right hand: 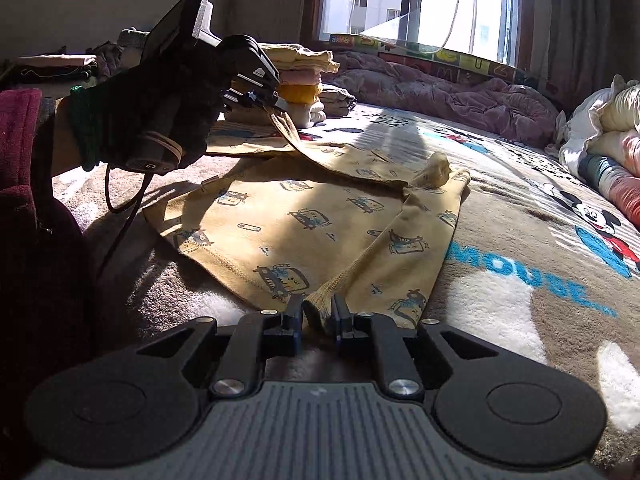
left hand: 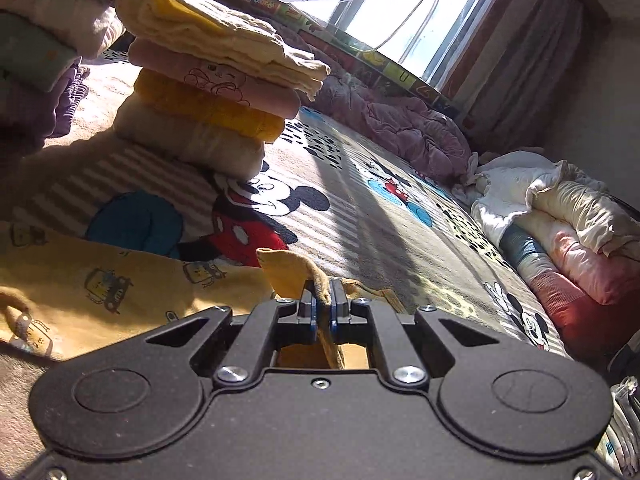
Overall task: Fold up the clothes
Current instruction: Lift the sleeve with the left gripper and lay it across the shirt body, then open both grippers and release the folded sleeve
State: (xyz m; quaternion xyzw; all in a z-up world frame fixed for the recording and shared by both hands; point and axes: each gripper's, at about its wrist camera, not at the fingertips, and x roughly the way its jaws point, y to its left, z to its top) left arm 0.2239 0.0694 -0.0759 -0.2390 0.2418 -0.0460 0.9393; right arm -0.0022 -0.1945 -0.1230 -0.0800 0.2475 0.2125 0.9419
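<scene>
A yellow child's garment (right hand: 304, 220) printed with small cars lies spread on the Mickey Mouse blanket (right hand: 520, 280). My left gripper (left hand: 324, 300) is shut on a fold of its edge, which stands up between the pads. In the right wrist view a dark-gloved hand (right hand: 160, 96) holds that left gripper (right hand: 276, 104) above the garment's far left corner, with the cloth hanging taut from it. My right gripper (right hand: 318, 316) is at the near ribbed cuff. Its jaws stand apart with the cuff lying loose between them. The rest of the garment (left hand: 120, 280) spreads to the left in the left wrist view.
A stack of folded clothes (left hand: 208, 92) stands behind the garment, and it also shows as a stack (right hand: 300, 76) in the right wrist view. A second pile (left hand: 44, 40) is at far left. A pink quilt (right hand: 440, 88) lies under the window, with white bedding (right hand: 608, 136) at right.
</scene>
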